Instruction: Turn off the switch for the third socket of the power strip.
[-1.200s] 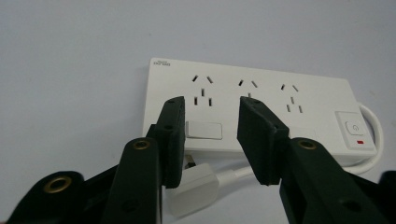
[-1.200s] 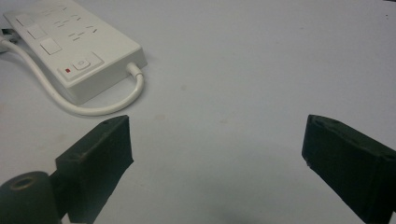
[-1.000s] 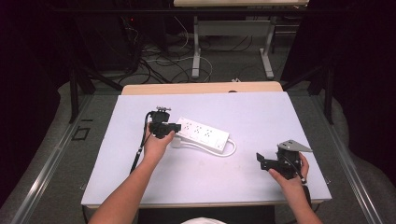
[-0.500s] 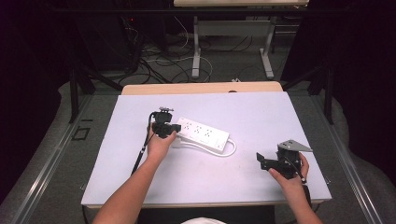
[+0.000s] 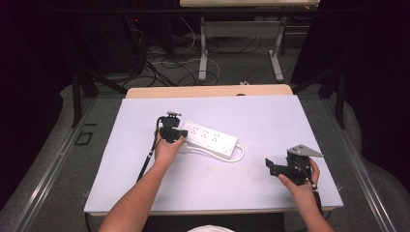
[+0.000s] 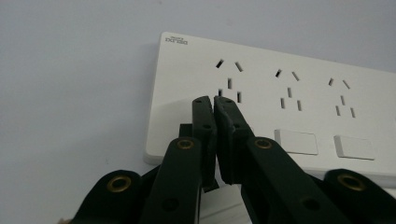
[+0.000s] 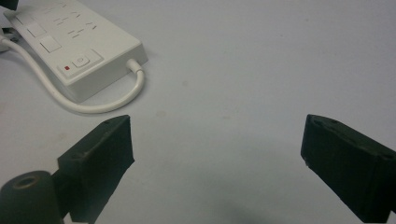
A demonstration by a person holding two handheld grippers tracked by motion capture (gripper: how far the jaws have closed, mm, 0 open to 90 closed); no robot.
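A white power strip (image 5: pixel 211 138) lies slantwise on the white table, its cord (image 5: pixel 240 155) looping from its right end. My left gripper (image 5: pixel 182 135) sits at the strip's left end. In the left gripper view its jaws (image 6: pixel 215 101) have just been closing and now stand shut, with nothing between them. Their tips rest over the first socket of the power strip (image 6: pixel 289 112). My right gripper (image 5: pixel 273 167) is held near the table's front right, jaws wide open (image 7: pixel 215 144) over bare table. The power strip (image 7: pixel 79 49) lies beyond it with a red indicator beside its switch.
The white table top (image 5: pixel 270 121) has free room right of the strip and along its front. A wooden edge (image 5: pixel 208 91) runs behind it. Cables and table legs (image 5: pixel 203 53) fill the dark floor beyond. Rails flank both sides.
The left hand has shifted very slightly at the strip's left end. The right hand and its gripper have kept still.
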